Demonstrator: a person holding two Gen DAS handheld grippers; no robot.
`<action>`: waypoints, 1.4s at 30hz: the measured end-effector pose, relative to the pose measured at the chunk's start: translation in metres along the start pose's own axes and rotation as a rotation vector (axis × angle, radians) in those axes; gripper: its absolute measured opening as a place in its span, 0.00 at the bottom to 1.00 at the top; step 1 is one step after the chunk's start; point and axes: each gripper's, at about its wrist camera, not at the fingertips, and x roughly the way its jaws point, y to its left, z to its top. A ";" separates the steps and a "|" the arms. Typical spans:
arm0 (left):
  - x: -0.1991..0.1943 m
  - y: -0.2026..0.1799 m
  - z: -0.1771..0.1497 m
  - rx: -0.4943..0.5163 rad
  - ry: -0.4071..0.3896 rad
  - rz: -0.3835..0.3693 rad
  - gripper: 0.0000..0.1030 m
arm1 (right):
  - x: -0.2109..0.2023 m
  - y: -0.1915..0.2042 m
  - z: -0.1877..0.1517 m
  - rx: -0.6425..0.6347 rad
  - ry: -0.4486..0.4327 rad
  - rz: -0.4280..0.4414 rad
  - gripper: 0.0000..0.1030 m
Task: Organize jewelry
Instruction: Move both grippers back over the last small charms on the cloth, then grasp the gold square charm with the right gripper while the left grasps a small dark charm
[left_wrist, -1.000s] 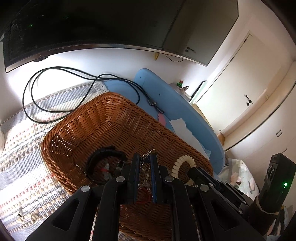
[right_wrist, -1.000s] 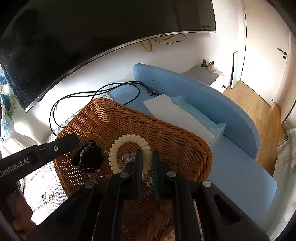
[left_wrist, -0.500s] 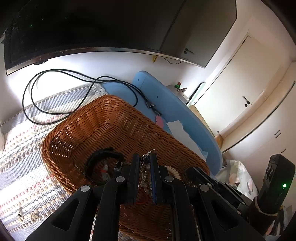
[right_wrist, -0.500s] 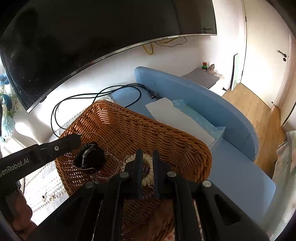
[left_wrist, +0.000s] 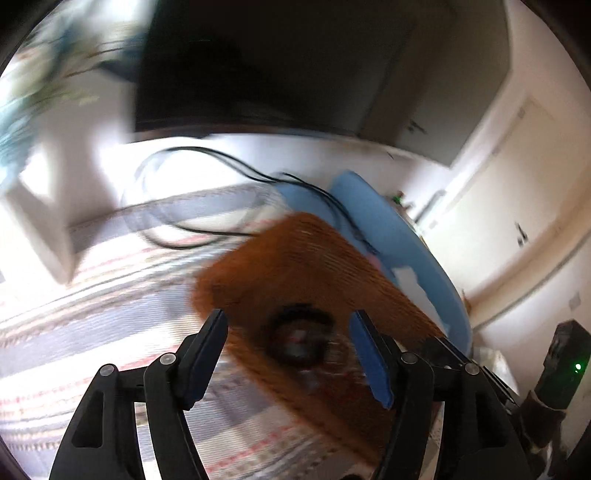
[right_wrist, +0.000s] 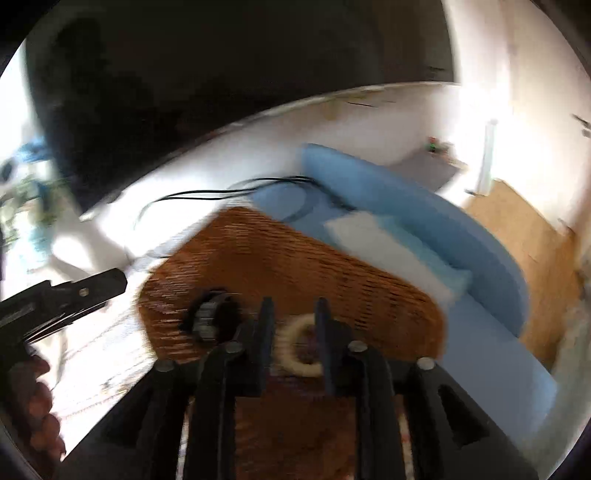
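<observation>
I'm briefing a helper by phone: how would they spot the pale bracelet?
Find the brown wicker basket beside the blue cushion. Inside it, near the front, lies the cream beaded bracelet; the ring beside it is black.

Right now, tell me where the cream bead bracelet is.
Right wrist view: the cream bead bracelet lies in the wicker basket, between the open right claw fingers, right of the black bracelet.

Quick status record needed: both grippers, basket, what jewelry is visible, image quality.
left gripper: open, empty, over the near-left part of the basket
right gripper: open, empty, fingers either side of the cream bead bracelet
wicker basket: on the striped rug, beside the blue cushion
black bracelet: inside basket, left of the cream one
image quality: motion blur in both views; finer pieces unreadable
</observation>
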 end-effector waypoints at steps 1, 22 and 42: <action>-0.009 0.016 0.000 -0.035 -0.025 0.026 0.69 | -0.003 0.010 0.001 -0.031 -0.005 0.067 0.37; -0.029 0.137 -0.088 0.025 0.091 0.286 0.74 | 0.069 0.179 -0.083 -0.606 0.288 0.489 0.88; -0.018 0.142 -0.121 -0.024 -0.050 0.330 0.31 | 0.103 0.201 -0.107 -0.800 0.299 0.471 0.61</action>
